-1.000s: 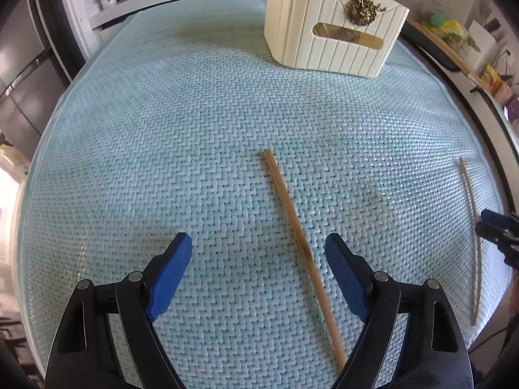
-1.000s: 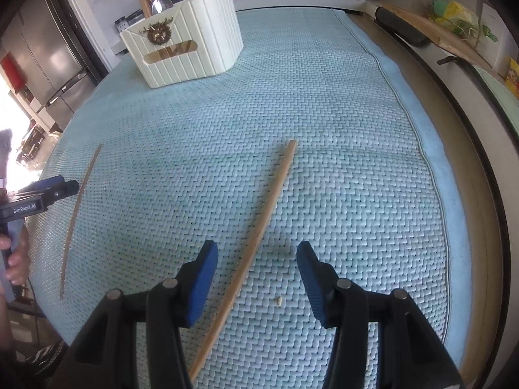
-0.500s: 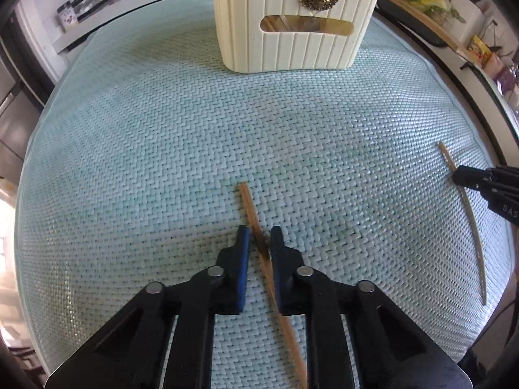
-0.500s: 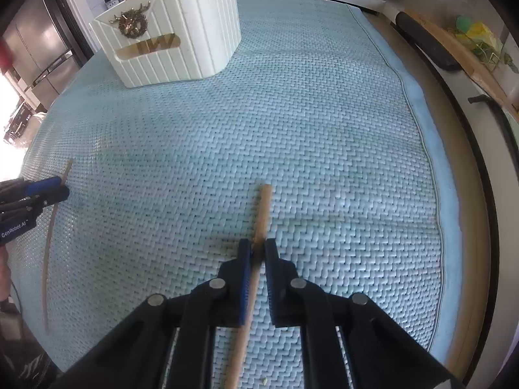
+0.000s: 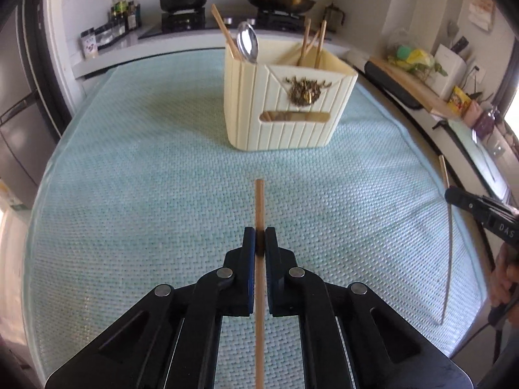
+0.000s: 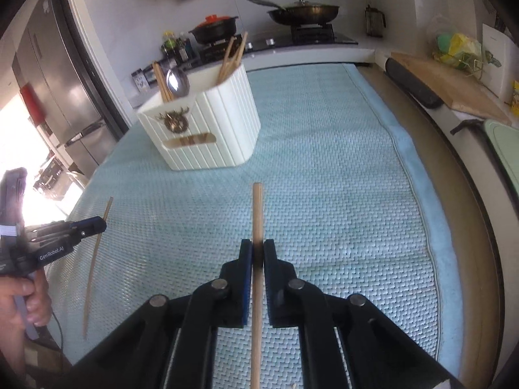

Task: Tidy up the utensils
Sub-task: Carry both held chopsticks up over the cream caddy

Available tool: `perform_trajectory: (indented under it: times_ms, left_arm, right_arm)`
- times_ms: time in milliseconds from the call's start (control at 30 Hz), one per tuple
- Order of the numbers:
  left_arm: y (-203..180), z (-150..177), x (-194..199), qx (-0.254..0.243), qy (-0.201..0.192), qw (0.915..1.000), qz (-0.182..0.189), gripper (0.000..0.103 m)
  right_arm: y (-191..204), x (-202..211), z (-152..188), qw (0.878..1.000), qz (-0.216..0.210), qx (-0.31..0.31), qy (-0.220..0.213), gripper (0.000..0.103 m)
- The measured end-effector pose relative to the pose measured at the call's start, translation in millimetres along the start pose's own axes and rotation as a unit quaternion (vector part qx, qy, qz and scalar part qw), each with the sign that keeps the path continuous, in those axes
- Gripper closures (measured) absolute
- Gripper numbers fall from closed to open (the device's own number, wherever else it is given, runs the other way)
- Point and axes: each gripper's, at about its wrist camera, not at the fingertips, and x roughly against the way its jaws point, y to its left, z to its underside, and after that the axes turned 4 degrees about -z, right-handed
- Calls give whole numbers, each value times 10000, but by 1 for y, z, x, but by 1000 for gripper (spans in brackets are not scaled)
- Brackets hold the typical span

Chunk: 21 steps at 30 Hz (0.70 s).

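my left claw is clenched on one wooden chopstick, and my right claw is clenched on the other chopstick. each stick runs back between the blue pads and out past the bottom edge of its view, with the tip pointing toward the cream utensil holder that stands farther up the desk on the pale blue woven mat.

as i judge it, the job is well along. the holder already carries several chopsticks and a metal spoon, upright or leaning in its compartments. i see no other loose utensil on the mat, so what is left looks like just these two sticks: carry them over and drop them in.

whether the sticks are fully clear of the mat i cannot tell for certain; both look raised. their back ends are cut off below each frame. the holder's inside dividers are mostly hidden by its front wall, so i cannot say which compartment has room. in the left view the right claw shows only at the far edge, side-on and partly cut off, with its stick bent by the lens.
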Motion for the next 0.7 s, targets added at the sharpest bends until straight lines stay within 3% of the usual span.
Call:
perform_trajectory:
  times_ms: [367,533,700]
  left_arm:
    - [13,-19,67,364,-894,9949,307,100]
    - [11,-21,81,354,-1068,9926,446,100]
    - [12,-29,86,409,-1157,9907,583,100]
  right_arm:
    - [45,66,-8,9938,-196,440,-997,96]
    - [59,89,-4,9816,-535,620,-1727,96]
    - [67,89,-8,9798,-566,677,-1793,96]
